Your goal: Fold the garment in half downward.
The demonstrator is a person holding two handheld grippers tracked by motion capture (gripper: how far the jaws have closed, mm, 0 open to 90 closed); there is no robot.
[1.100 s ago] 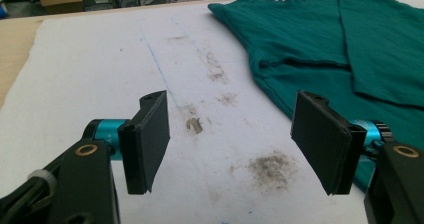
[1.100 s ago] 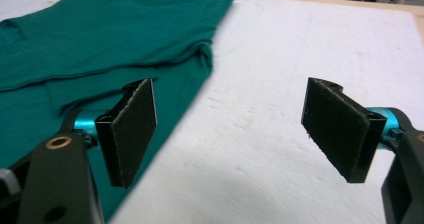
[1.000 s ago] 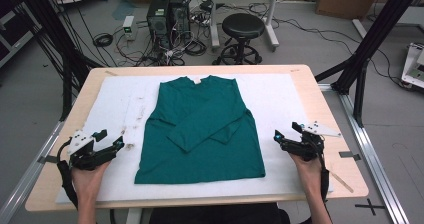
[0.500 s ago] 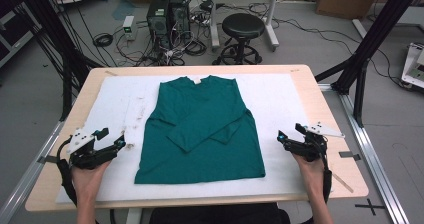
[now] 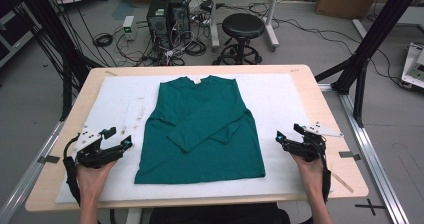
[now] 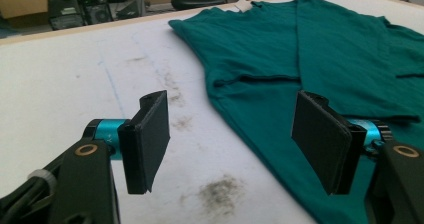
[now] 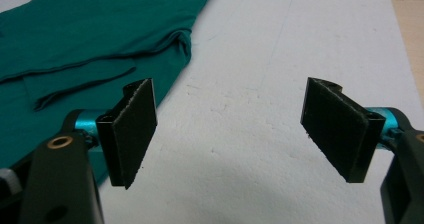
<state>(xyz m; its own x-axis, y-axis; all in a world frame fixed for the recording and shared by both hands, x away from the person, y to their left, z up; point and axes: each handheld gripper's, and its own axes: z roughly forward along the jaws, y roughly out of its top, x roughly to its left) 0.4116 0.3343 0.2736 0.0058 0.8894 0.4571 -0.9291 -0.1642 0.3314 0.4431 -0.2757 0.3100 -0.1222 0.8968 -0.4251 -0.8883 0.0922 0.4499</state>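
Observation:
A green long-sleeved shirt (image 5: 205, 126) lies flat on the white mat (image 5: 290, 99), collar at the far side, with both sleeves folded across its front. My left gripper (image 5: 119, 137) rests open on the mat just left of the shirt's lower left hem. In the left gripper view the shirt (image 6: 300, 44) runs under the right-hand jaw of the left gripper (image 6: 232, 134). My right gripper (image 5: 289, 133) stands open over bare mat, a little right of the shirt's lower right side. The right gripper view has the shirt (image 7: 90, 29) behind the left-hand jaw of the right gripper (image 7: 230, 129).
The mat covers most of a wooden table (image 5: 327, 134), whose rim is bare at the right. Dark smudges (image 5: 140, 111) mark the mat left of the shirt. A stool (image 5: 243, 26) and computer boxes (image 5: 167, 14) stand on the floor beyond the far edge. Black frame posts (image 5: 370, 39) flank the table.

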